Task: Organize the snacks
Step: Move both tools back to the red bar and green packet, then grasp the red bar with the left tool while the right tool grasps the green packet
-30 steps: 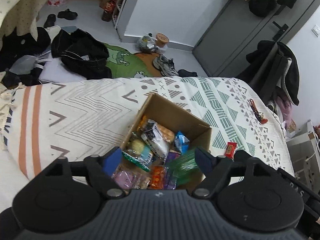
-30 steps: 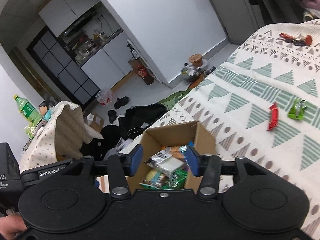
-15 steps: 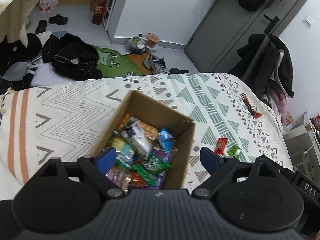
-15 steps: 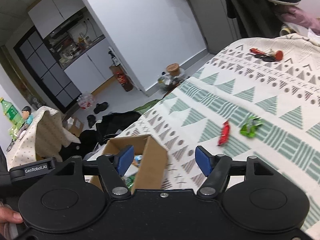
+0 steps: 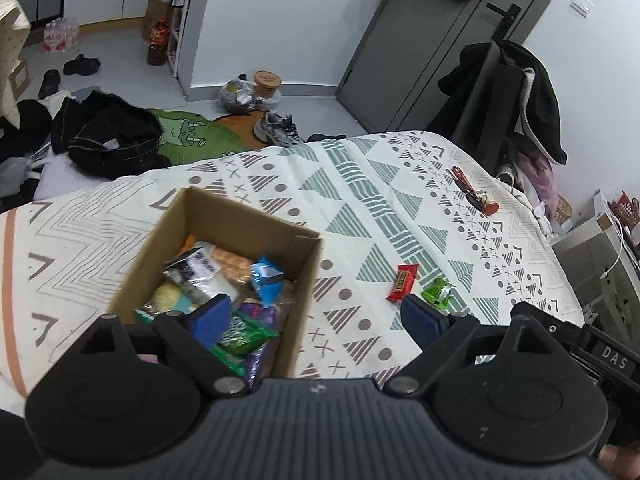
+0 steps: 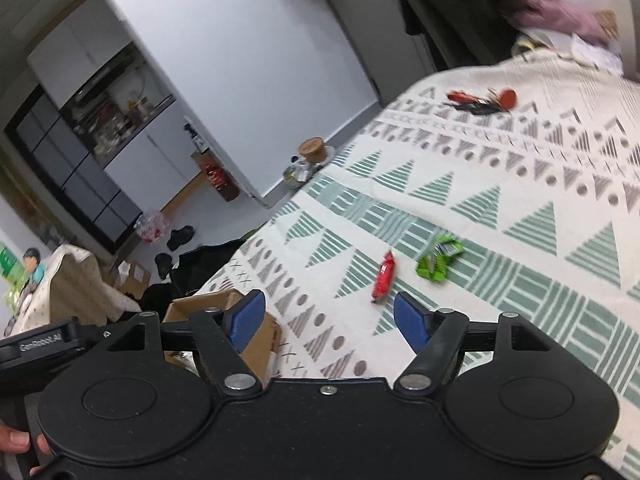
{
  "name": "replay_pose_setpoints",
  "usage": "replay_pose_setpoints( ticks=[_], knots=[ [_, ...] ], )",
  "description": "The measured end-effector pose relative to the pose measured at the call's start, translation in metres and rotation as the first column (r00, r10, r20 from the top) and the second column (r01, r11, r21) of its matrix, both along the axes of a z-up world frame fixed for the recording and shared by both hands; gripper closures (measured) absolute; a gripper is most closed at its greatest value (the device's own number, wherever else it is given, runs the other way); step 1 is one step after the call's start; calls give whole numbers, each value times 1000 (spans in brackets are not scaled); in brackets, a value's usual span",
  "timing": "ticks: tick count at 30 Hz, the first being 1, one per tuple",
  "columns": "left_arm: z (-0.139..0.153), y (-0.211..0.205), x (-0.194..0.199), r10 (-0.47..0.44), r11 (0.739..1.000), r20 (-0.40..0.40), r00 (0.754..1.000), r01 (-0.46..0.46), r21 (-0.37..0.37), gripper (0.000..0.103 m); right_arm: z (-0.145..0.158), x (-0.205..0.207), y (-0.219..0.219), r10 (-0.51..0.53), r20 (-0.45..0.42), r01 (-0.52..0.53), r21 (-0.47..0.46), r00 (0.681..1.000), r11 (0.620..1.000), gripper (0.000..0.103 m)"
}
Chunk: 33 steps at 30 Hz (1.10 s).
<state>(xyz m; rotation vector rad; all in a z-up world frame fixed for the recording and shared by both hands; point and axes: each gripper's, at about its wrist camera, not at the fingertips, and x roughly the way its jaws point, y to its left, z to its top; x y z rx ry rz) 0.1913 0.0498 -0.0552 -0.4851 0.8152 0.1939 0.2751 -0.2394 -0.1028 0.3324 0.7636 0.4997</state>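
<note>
**Both grippers wide, two snacks loose beside the box**

I take the cardboard box [image 5: 224,248] as my landmark: it sits on the patterned blanket [image 5: 360,184], full of packets. To its right lie the red snack bar [image 5: 403,282] and, just beyond it, the green packet [image 5: 438,291]. My left gripper [image 5: 316,320] hangs over the box's right edge, jaws apart and empty. My right gripper [image 6: 329,320] points toward the red bar, jaws likewise spread, holding nothing.

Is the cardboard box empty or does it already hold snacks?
Holding snacks: the open-topped cardboard box shows a pile of wrapped packets inside in the left wrist view.
</note>
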Motion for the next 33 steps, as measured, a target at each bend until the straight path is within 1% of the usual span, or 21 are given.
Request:
replay_pose_setpoints(
  ticks=[4,6,14,19,22,24,28,30,32,33],
  knots=[
    [-1,-13,9,-10,999,8,1000,10,34,12,-7,6,-8,-42,3,42,-3,999,999,32],
    [-3,-19,16,-17,999,-3,1000,17,35,12,-10,11,-14,-59,-7,59,17,998,998,29],
    [-9,-46,40,-53,996,-6,999,53,66,12,-29,29,-23,-80,-55,83,46,995,996,28],
    [-16,-63,60,-73,995,-1,997,73,71,13,-39,44,-28,-101,-65,105,68,993,992,28],
    [-21,-74,73,-85,994,-3,996,85,71,13,-47,56,-29,-111,-64,115,58,992,992,28],
    [-26,-80,82,-91,993,-8,996,92,70,14,-54,64,-31,-118,-83,123,58,989,991,29],
    [-39,-88,99,-93,993,-28,995,95,65,16,-65,75,-36,-123,-122,133,77,985,988,30],
    [-47,-92,108,-93,994,-37,995,96,59,18,-72,81,-37,-125,-135,138,87,983,987,31],
    [-54,-95,116,-100,993,-46,994,102,51,21,-78,91,-35,-130,-148,142,78,980,987,37],
    [-59,-97,121,-104,993,-51,993,107,47,22,-81,96,-34,-131,-153,144,80,980,986,38]
  ],
)
